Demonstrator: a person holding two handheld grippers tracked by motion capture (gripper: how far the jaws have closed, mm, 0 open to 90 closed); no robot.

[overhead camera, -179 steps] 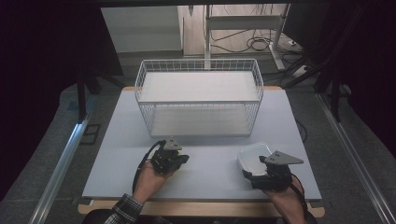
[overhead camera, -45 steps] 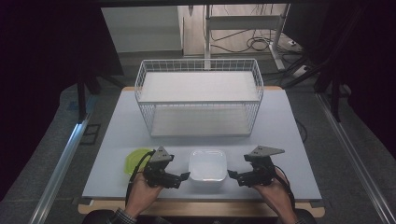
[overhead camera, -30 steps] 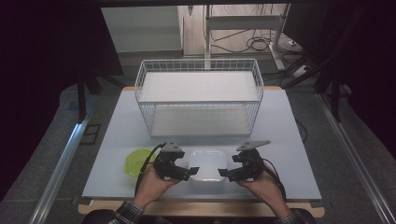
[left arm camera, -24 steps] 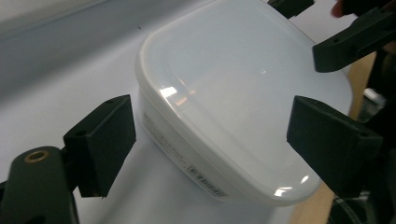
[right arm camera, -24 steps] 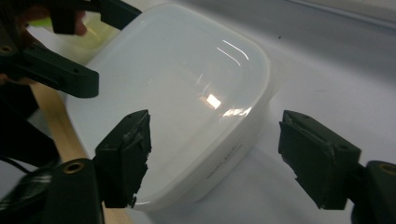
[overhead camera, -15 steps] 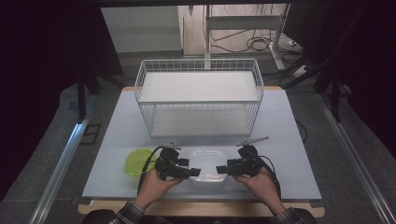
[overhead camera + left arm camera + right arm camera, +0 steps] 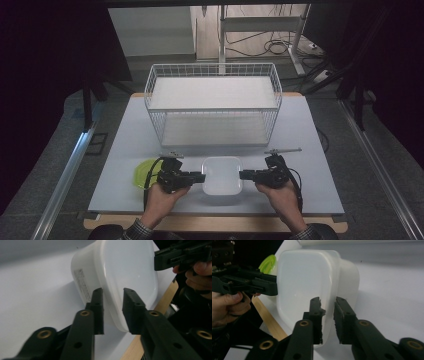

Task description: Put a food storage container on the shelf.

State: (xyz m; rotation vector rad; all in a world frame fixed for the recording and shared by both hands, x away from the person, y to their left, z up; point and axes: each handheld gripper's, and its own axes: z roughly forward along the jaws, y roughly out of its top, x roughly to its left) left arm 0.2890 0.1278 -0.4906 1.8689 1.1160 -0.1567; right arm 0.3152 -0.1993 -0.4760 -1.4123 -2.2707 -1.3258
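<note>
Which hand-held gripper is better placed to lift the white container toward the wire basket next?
Neither alone. The left hand-held gripper and right hand-held gripper have just been closing, each on an opposite rim of the white container, so a two-handed lift toward the wire basket looks likeliest.

On the table (image 7: 310,150) we see a tub (image 7: 221,174) near the front edge, midway across. The left gripper (image 7: 200,177) sits at its left side, the right gripper (image 7: 243,175) at its right. Left of the left gripper lies what seems a lid (image 7: 141,173). Farther back stands a wire basket (image 7: 214,107).
</note>
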